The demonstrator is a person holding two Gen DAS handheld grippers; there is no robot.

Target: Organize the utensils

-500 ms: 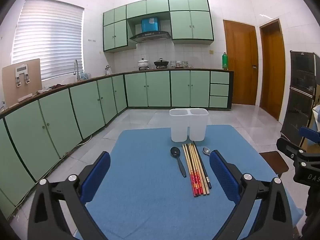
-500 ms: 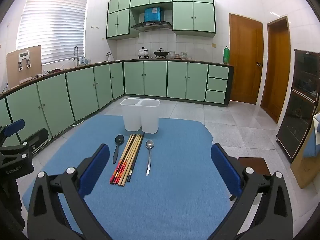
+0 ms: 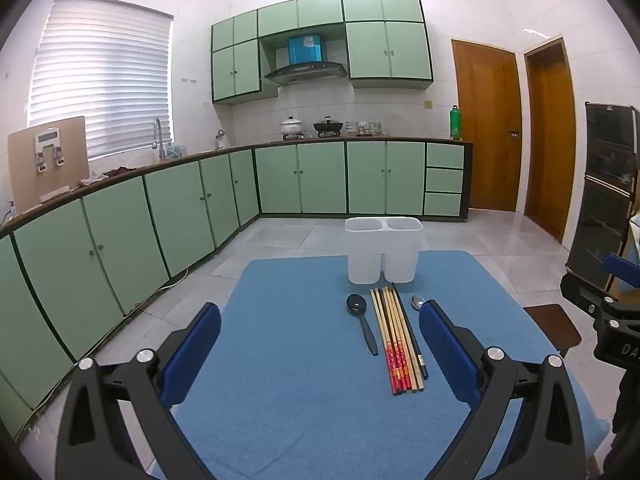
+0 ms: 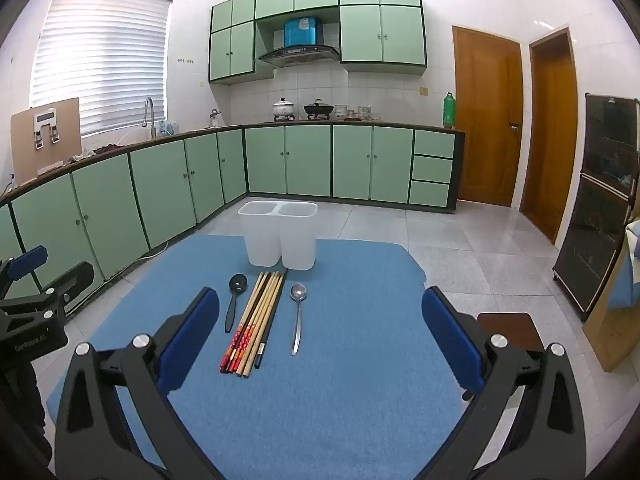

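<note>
A white two-compartment utensil holder (image 3: 383, 250) (image 4: 278, 234) stands empty at the far side of the blue mat (image 3: 304, 392) (image 4: 340, 392). In front of it lie a black spoon (image 3: 362, 322) (image 4: 234, 300), a bundle of several chopsticks (image 3: 396, 340) (image 4: 256, 318) and a metal spoon (image 4: 297, 316), partly hidden behind my finger in the left wrist view (image 3: 418, 302). My left gripper (image 3: 320, 354) is open and empty above the near mat. My right gripper (image 4: 320, 344) is open and empty too.
Green kitchen cabinets (image 3: 200, 208) run along the left and back. A dark cabinet (image 4: 604, 216) and a small brown stool (image 4: 510, 330) stand to the right of the table. The right gripper shows at the right edge of the left wrist view (image 3: 612, 312).
Both views are nearly unchanged; the grippers have stayed open and the utensils have not moved.
</note>
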